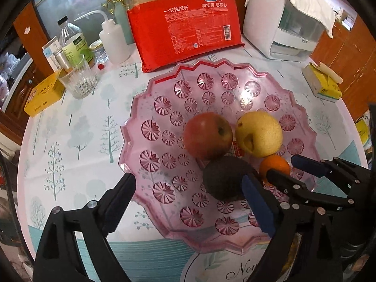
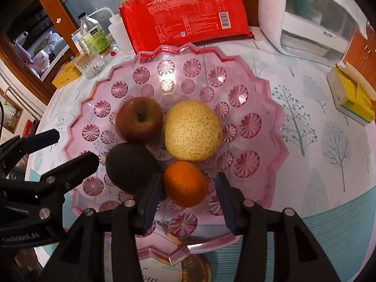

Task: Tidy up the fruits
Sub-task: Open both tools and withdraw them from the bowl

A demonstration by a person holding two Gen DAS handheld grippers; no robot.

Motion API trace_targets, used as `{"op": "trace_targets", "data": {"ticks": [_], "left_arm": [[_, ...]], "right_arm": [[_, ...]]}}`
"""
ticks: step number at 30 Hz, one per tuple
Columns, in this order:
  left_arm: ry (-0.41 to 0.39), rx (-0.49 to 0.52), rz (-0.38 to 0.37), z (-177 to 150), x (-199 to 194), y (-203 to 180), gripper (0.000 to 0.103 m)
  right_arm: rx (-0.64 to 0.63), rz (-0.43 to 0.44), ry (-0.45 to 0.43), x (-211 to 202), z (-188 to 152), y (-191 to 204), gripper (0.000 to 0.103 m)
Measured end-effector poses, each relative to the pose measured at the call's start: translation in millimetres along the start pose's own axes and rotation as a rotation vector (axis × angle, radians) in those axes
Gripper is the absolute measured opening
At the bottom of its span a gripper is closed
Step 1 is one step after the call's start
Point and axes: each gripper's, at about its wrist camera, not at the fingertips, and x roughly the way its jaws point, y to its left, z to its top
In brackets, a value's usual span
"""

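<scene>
While your right gripper [image 2: 188, 202] sits spread with a finger on either side of the small round orange tangerine [image 2: 185, 183], not visibly pressing it, your left gripper [image 1: 188, 195] hangs wide apart by the dark rough-skinned avocado [image 1: 224, 178]. All four fruits, including the red apple [image 2: 139, 119] and speckled yellow pear [image 2: 192, 130], cluster together in the scalloped pink translucent plastic tray [image 2: 277, 145] on the tree-patterned tablecloth [image 1: 77, 141].
</scene>
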Motion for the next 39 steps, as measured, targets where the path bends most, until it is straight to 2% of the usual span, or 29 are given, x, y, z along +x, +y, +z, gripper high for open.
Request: {"op": "trace_targets", "data": {"ticks": [5,22,39], "left_arm": [[0.004,-0.003,0.001,-6.9,-5.4,0.9,0.092],[-0.071,0.012,0.035,-29.6,-58.5,1.0,0.092],[-0.165,0.008,0.024,-63.2,-127.4,14.7,0.092]], "right_arm": [[0.016,0.010,-0.015,-10.2,-3.3,-0.3,0.051],[0.025,0.004,-0.024,-41.4,-16.8,17.2,0.055],[0.077,0.034,-0.071,-102.7,-36.2,37.4,0.057]]}}
